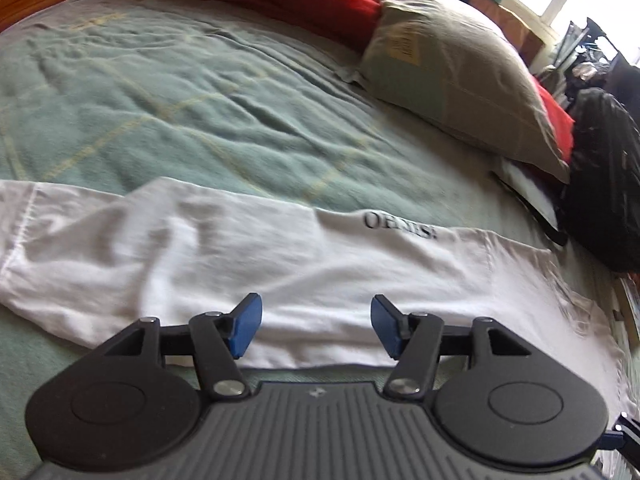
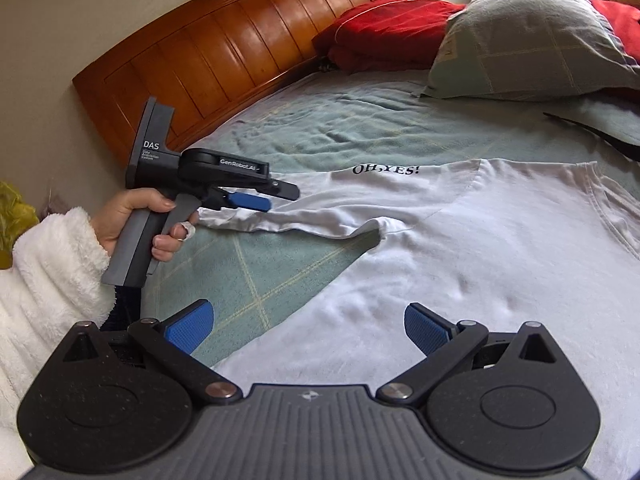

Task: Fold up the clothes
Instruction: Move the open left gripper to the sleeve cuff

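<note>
Green checked bedding [image 2: 256, 276] covers a bed with a wooden headboard [image 2: 224, 52]; a grey-green pillow [image 2: 532, 36] and red cushions [image 2: 384, 28] lie near the head, and a dark bag [image 1: 600, 184] sits at the far edge. Task item: a white T-shirt [image 2: 460, 248] printed "OH, YES!" lies spread on the bedding, one side already turned over the body. Left gripper [image 1: 316, 326], held in a hand [image 2: 136, 220] with a fluffy white sleeve, hovers over the folded sleeve edge, jaws parted and empty. Right gripper [image 2: 308, 328] stands wide apart above the lower shirt, holding nothing. Risk, in my judgement: the turned-over sleeve is loose and rumpled, so a pinch taking one layer only, or catching the bedding beneath, would drag the fold open.
</note>
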The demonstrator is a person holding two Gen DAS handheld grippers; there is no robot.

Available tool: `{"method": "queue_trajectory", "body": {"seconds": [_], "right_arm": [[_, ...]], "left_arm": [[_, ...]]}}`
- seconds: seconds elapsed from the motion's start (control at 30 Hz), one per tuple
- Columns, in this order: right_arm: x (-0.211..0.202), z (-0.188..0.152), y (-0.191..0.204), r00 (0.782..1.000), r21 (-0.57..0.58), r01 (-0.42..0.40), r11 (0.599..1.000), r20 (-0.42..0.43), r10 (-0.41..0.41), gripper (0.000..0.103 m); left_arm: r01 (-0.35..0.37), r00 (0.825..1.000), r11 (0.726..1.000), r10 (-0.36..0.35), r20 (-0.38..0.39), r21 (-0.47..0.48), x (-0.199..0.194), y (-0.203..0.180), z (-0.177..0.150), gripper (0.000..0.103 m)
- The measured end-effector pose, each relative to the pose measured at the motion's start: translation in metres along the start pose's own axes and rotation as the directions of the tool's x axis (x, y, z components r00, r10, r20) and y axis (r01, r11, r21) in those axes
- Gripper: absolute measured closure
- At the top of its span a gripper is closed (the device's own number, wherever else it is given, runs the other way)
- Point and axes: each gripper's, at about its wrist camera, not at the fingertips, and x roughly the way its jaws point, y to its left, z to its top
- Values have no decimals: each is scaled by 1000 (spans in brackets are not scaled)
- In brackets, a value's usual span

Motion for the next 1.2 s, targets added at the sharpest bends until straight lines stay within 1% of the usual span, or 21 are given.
{"method": "queue_trajectory", "body": {"seconds": [0.07,0.13,0.23,0.3,0.37,0.43,0.53,0.57,0.6,0.63,0.7,0.77,0.8,0.83,0.9,0.93,0.97,1.07,1.13,1.2], "right_arm": [[1,0,-1,1000,3,4,1000,-7,-4,0],[1,0,-2,1000,3,20,1000,-8,-20,0],[-1,1,-5,999,10,32,999,1,-32,0],[0,2,-8,1000,26,28,999,5,-28,0],[3,2,-10,1000,34,28,999,3,-28,0],[6,1,-10,1000,36,31,999,-1,-31,0],[11,0,-10,999,34,36,999,-7,-36,0],[11,0,-10,999,34,35,999,-6,-35,0],[11,-1,-11,999,36,34,999,-5,-34,0],[12,-1,-12,999,38,34,999,-5,-34,0],[14,-1,-15,999,47,40,998,-8,-40,0],[16,-1,-20,999,62,43,997,-13,-42,0],[17,-1,-23,999,71,44,996,-16,-43,0],[18,-1,-24,999,78,45,996,-17,-44,0],[17,-1,-26,999,84,47,995,-14,-46,0],[17,-1,-27,999,87,48,995,-12,-47,0],[17,-1,-27,999,89,47,995,-10,-47,0],[17,-1,-24,999,83,38,996,-8,-38,0],[18,-1,-23,999,77,42,996,-15,-41,0],[19,-1,-22,999,74,45,996,-19,-44,0]], "left_arm": [[-41,999,999,41,10,-14,0,7,-2,40],[-88,996,993,88,-5,-80,-4,29,-2,40],[-81,997,986,79,-22,-148,-19,58,-2,40],[-91,995,983,97,28,-157,-35,68,3,40],[-76,991,980,95,94,-186,-44,80,13,38],[-46,991,969,74,109,-244,-39,97,24,37],[-88,991,947,113,65,-309,-13,121,34,38],[-124,987,942,150,59,-312,-6,128,35,39],[-133,982,937,169,88,-322,-5,134,36,42],[-136,975,933,185,121,-333,-4,141,37,39],[-152,965,914,220,145,-377,-6,157,40,44],[-127,966,900,207,152,-418,-9,165,43,44],[-158,959,900,238,155,-406,-12,161,46,43],[-195,948,900,274,159,-389,-16,155,48,45],[-165,956,919,238,170,-359,-21,145,51,44],[-145,961,928,215,174,-344,-23,140,52,38],[-114,969,935,179,169,-335,-23,137,52,37],[-30,991,944,72,116,-329,-11,131,49,34],[-34,994,942,66,87,-333,2,130,47,33],[-49,987,939,97,125,-341,9,132,46,33]]}}
